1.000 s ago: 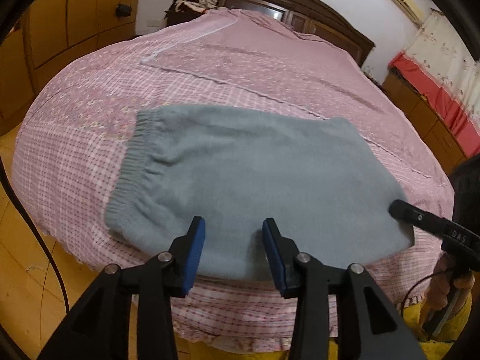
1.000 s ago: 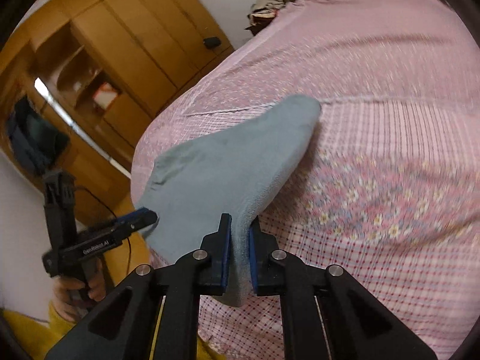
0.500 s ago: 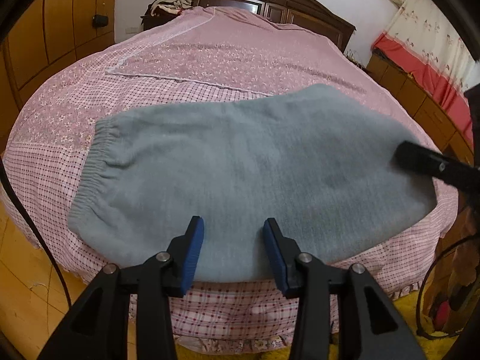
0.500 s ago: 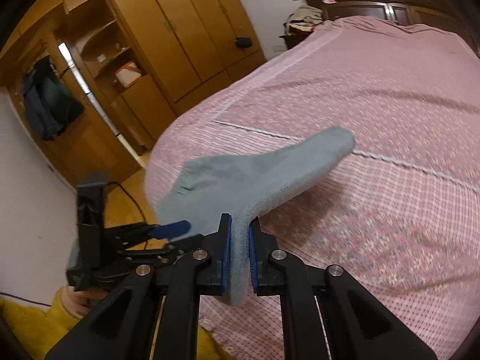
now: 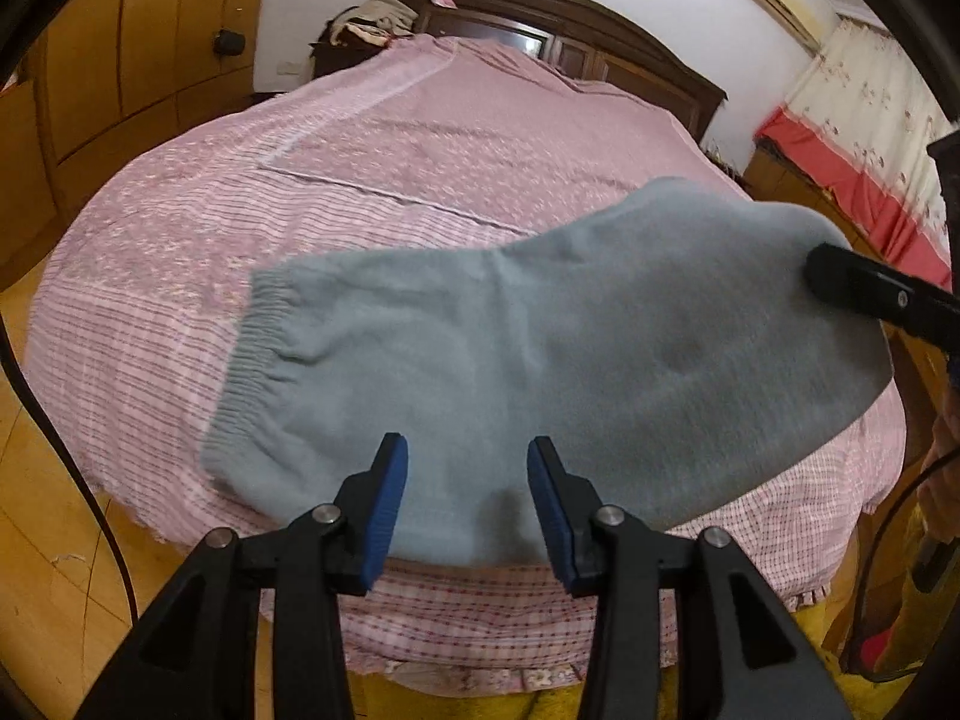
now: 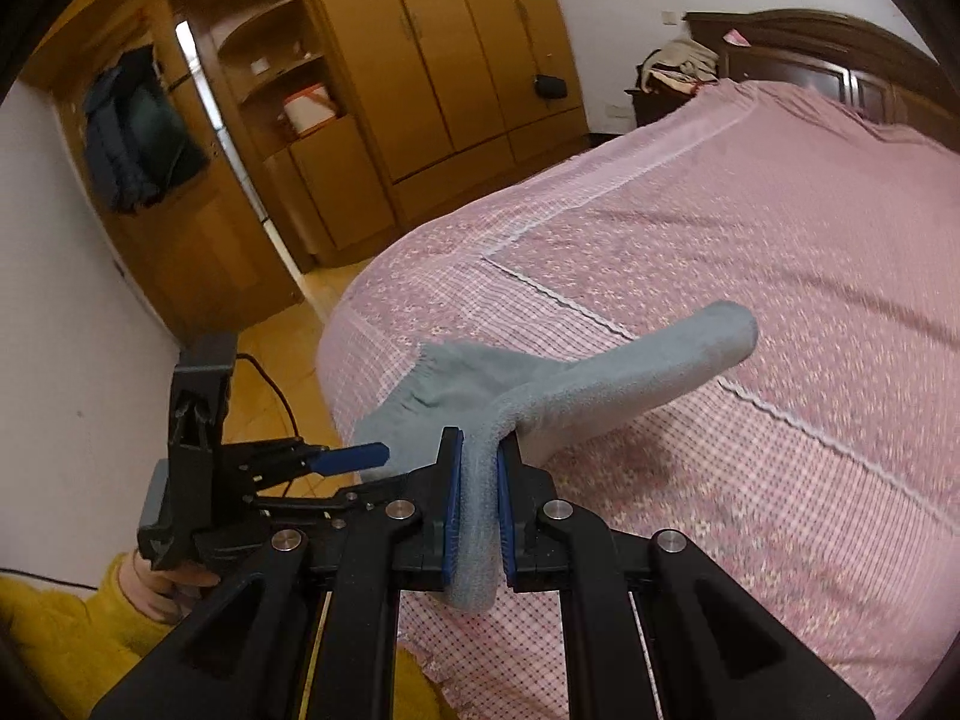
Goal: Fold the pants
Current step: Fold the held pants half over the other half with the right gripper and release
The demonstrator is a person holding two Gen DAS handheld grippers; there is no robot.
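Observation:
Grey fleece pants (image 5: 540, 360), folded, lie near the front edge of a pink bed (image 5: 420, 138), elastic waistband to the left. My left gripper (image 5: 468, 504) is open, its blue pads astride the pants' near edge with nothing clamped. My right gripper (image 6: 480, 498) is shut on the pants' right end (image 6: 600, 390) and lifts it off the bed. The right gripper's black finger (image 5: 876, 294) shows at the right in the left wrist view. The left gripper (image 6: 354, 456) shows at the lower left in the right wrist view.
A dark wooden headboard (image 5: 570, 18) stands at the far end of the bed. Wooden wardrobes (image 6: 432, 60) line the wall on the left. A cable (image 5: 72, 468) hangs by the bed's left side over the wooden floor. Red-and-white curtains (image 5: 870, 138) hang at the right.
My right gripper has raised the pants' right end higher and carried it toward the left. The left gripper stays open at the near edge.

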